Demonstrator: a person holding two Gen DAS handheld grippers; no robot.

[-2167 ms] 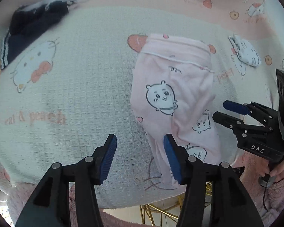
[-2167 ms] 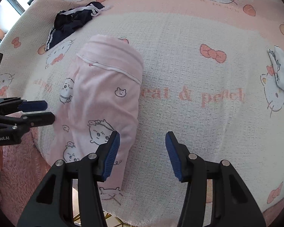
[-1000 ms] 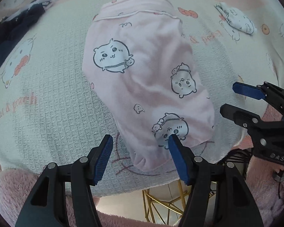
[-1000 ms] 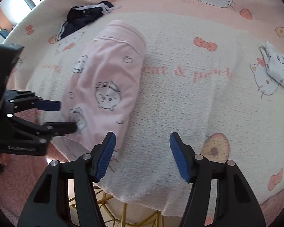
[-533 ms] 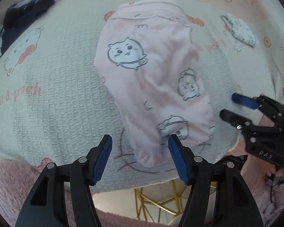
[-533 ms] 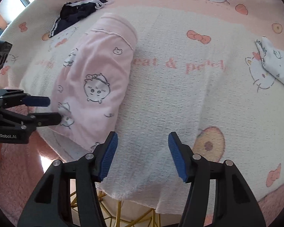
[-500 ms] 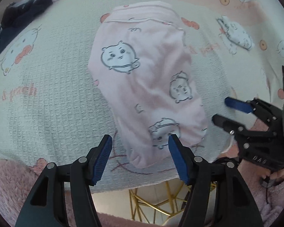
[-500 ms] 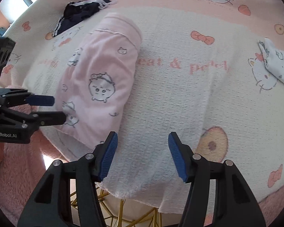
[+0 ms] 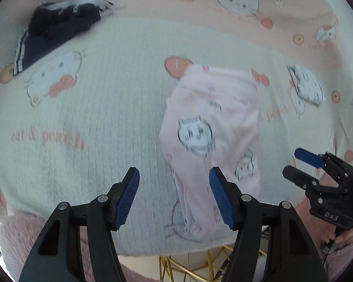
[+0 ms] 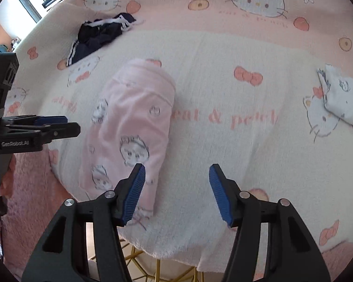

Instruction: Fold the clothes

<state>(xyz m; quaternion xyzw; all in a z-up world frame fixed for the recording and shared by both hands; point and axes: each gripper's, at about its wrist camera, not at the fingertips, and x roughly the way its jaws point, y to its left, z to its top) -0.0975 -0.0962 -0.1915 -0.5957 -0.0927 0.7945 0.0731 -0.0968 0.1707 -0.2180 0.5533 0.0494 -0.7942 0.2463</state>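
Observation:
Pink trousers with cartoon faces (image 9: 214, 136) lie folded lengthwise on the Hello Kitty blanket (image 9: 94, 108), waistband far, leg ends at the near edge. They also show in the right wrist view (image 10: 131, 127). My left gripper (image 9: 174, 195) is open and empty, just left of the leg ends. My right gripper (image 10: 175, 191) is open and empty, just right of the leg ends. Each gripper shows in the other's view: the right (image 9: 303, 164), the left (image 10: 58, 124).
A dark navy garment with white stripes (image 9: 56, 28) lies crumpled at the far left, also in the right wrist view (image 10: 98, 35). A folded white printed garment (image 10: 343, 98) lies at the right, also in the left wrist view (image 9: 306, 87). A gold table frame (image 10: 141, 258) shows below the blanket's edge.
Both grippers have stayed open and empty. The left one swung left, so the trousers now sit right of its fingers. The right one moved a little nearer to the trousers' leg ends.

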